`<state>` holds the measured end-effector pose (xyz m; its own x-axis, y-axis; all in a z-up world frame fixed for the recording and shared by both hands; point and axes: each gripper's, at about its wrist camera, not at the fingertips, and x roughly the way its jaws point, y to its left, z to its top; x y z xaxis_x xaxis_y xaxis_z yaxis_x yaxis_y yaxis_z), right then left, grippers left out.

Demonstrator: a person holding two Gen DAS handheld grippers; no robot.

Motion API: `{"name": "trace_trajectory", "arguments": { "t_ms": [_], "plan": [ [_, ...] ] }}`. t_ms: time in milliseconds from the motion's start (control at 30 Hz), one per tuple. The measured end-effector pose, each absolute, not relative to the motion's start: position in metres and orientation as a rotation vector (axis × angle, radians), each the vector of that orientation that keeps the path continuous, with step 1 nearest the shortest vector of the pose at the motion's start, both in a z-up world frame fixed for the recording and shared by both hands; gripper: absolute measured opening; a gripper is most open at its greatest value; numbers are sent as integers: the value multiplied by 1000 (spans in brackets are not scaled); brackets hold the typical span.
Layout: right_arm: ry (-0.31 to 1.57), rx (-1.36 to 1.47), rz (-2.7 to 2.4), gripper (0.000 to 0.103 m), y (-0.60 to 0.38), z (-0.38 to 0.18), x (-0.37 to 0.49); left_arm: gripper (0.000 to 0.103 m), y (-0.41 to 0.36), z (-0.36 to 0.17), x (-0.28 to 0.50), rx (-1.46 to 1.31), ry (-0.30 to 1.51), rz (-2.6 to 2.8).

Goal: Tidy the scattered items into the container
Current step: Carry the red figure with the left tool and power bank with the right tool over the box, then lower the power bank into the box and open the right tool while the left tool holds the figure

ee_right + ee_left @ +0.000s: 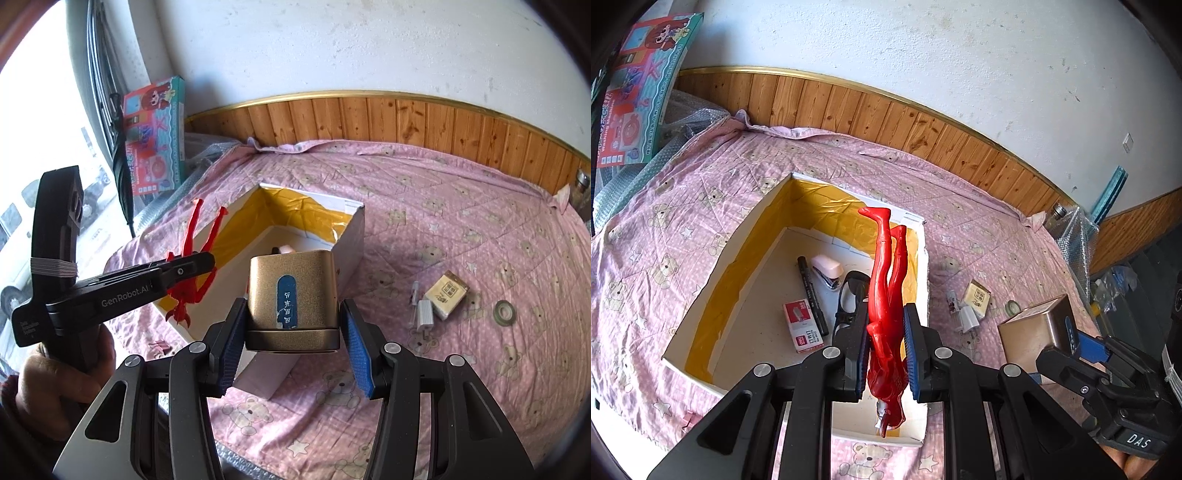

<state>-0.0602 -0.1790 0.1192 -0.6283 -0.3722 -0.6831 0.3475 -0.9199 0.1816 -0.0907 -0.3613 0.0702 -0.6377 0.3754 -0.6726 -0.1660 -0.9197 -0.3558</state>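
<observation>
The left gripper (886,354) clamps the red plastic figure (886,295) head-down over the yellow-lined white cardboard box (701,280) mid-bed (ready for release); the right gripper (291,347) grips the gold metal tin (291,291) near the box's edge.

White plaster wall (332,44), scuffed and speckled, runs ahead of the tongs. Knotty wood wainscot (406,114) with a gold trim strip along its top sits below the plaster. Bed covered in a pink quilt (461,206) with bear-and-star print, wrinkled, spreads under and ahead of the tongs. Barred window (48,147) off to the left of the right tongs, blown-out daylight. Small white wall switch (1127,142) far right of the left tongs.
</observation>
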Motion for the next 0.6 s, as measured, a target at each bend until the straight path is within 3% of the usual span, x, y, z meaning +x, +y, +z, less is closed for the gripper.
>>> {"name": "trace_trajectory", "arguments": {
  "t_ms": [600],
  "plan": [
    [5, 1027, -2416, 53, -225, 120, -89, 18, -395, 56, -111, -1224, -388, 2635]
  ]
}}
